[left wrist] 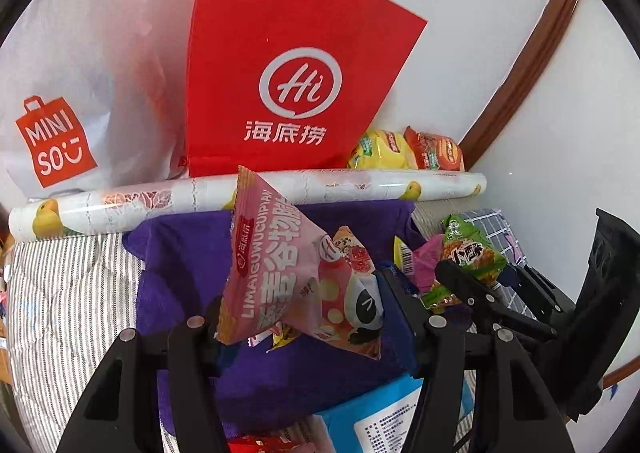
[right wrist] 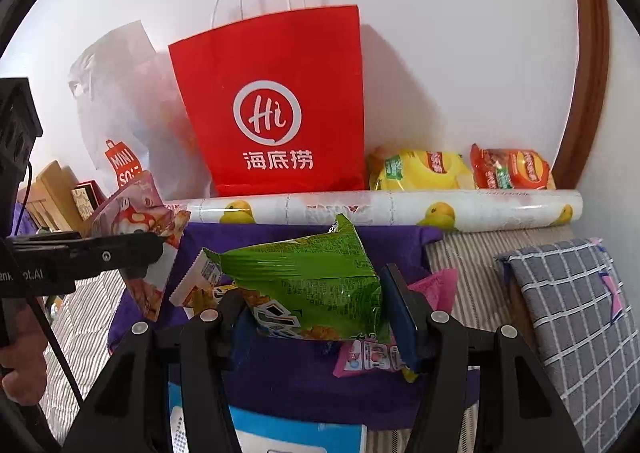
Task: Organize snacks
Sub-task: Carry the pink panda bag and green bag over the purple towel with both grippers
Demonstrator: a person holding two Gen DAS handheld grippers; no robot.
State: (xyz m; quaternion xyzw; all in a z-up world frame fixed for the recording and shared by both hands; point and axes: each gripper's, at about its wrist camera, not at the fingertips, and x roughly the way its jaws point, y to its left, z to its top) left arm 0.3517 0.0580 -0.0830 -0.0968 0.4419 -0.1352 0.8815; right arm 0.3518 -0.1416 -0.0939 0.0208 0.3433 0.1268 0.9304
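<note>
My left gripper [left wrist: 304, 309] is shut on a pink snack packet [left wrist: 288, 265] and holds it up over a purple cloth [left wrist: 184, 261]. My right gripper [right wrist: 314, 313] is shut on a green snack packet [right wrist: 312, 277] above the same cloth. In the left wrist view, the right gripper [left wrist: 486, 273] and its green packet [left wrist: 472, 253] hang just to the right. In the right wrist view, the left gripper [right wrist: 160, 249] and its pink packet [right wrist: 136, 213] show at the left. A red paper bag [left wrist: 280, 73] [right wrist: 272, 113] stands open-topped against the wall behind.
A white Miniso bag [left wrist: 60, 113] leans left of the red one. A patterned paper roll [right wrist: 400, 209] lies along the wall. A yellow packet [right wrist: 416, 169] and an orange packet [right wrist: 512, 169] lie behind it. Small packets [right wrist: 368, 357] and a blue-white pack [left wrist: 380, 413] lie on the cloth; a checked cloth [right wrist: 572, 313] is at the right.
</note>
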